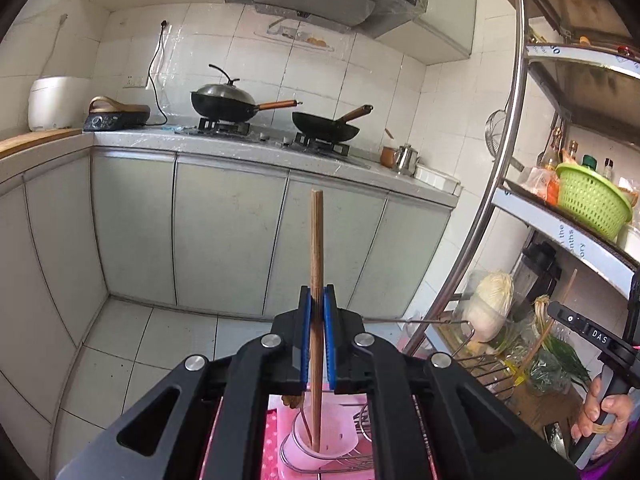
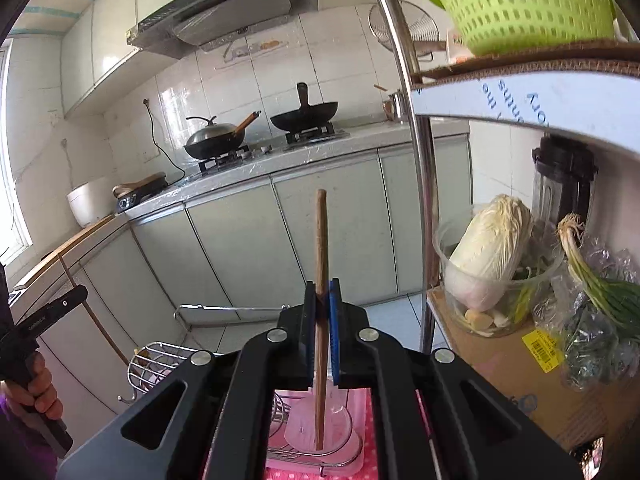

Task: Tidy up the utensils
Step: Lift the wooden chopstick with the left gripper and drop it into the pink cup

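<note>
In the left wrist view the left gripper [image 1: 317,300], at lower centre, is clamping a wooden chopstick [image 1: 316,240] upright between its blue pads, the stick's lower end dipping toward a clear cup [image 1: 320,446] in a wire rack [image 1: 362,456] at the bottom edge. In the right wrist view the right gripper [image 2: 323,298] is pinching its own brown chopstick [image 2: 321,236] at centre (slightly tilted), its tip standing over a translucent holder [image 2: 340,426] on pink cloth [image 2: 362,468] below.

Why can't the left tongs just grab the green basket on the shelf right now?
Probably not yet. The left tongs are shut on a wooden chopstick, so they are full, and the green basket sits off to the side on the shelf, away from where they point.
</note>
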### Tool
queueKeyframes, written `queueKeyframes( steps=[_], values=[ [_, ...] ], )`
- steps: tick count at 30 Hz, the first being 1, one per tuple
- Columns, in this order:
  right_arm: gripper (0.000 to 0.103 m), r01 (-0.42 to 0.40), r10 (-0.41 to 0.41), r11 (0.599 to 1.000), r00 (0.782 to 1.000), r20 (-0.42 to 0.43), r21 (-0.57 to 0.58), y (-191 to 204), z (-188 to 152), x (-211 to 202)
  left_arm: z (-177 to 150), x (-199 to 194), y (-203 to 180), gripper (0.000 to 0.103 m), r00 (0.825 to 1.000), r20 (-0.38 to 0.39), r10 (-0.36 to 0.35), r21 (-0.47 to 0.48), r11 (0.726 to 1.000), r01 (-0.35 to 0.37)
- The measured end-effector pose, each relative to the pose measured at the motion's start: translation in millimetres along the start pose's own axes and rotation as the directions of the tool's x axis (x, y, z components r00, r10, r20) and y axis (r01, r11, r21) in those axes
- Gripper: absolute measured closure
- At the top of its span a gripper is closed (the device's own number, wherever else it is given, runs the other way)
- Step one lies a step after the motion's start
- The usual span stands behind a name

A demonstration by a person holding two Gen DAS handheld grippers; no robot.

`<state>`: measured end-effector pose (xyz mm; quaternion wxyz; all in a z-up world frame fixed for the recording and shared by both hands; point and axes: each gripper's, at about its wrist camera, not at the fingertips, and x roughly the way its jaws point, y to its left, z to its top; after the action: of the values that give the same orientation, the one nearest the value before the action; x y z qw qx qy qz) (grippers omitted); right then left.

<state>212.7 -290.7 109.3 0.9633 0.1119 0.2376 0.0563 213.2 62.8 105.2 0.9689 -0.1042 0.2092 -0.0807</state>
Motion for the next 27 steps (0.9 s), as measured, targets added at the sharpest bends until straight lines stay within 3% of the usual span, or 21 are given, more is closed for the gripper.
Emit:
queueKeyframes(
  steps=[9,15,16,18,21,27],
  values=[
    [0.097,-0.008,0.023,0.996,0.986,-0.166,0.086,-19.8,-43.2,38.7,-56.8,43.9,18.8,0.097,0.981,-0.193,0.002,-0.065,0.998,-0.015],
    [0.095,-0.013,0.038,0.993,0.976,-0.217,0.115,-20.8,-52.0,46.5,-57.2,45.3,18.6,0.094,0.979,-0.203,-0.013,-0.081,0.997,-0.003],
    [0.088,-0.015,0.043,0.992,0.972,-0.230,0.123,-21.9,-51.1,47.5,-56.0,43.5,18.4,0.094,0.979,-0.205,-0.017,-0.080,0.997,0.001],
    [0.063,-0.020,0.050,0.992,0.972,-0.231,0.128,-22.0,-49.3,44.5,-51.3,36.9,17.6,0.083,0.982,-0.186,-0.017,-0.077,0.997,0.002],
    [0.060,-0.026,0.050,0.993,0.976,-0.214,0.112,-19.6,-44.6,36.9,-44.9,20.7,19.6,0.075,0.990,-0.143,-0.019,-0.081,0.997,0.007],
    [0.059,-0.004,0.022,0.996,0.978,-0.207,0.086,-16.2,-45.5,15.4,-42.9,-8.1,25.5,0.074,0.992,-0.126,-0.018,-0.113,0.994,0.004]
  ],
)
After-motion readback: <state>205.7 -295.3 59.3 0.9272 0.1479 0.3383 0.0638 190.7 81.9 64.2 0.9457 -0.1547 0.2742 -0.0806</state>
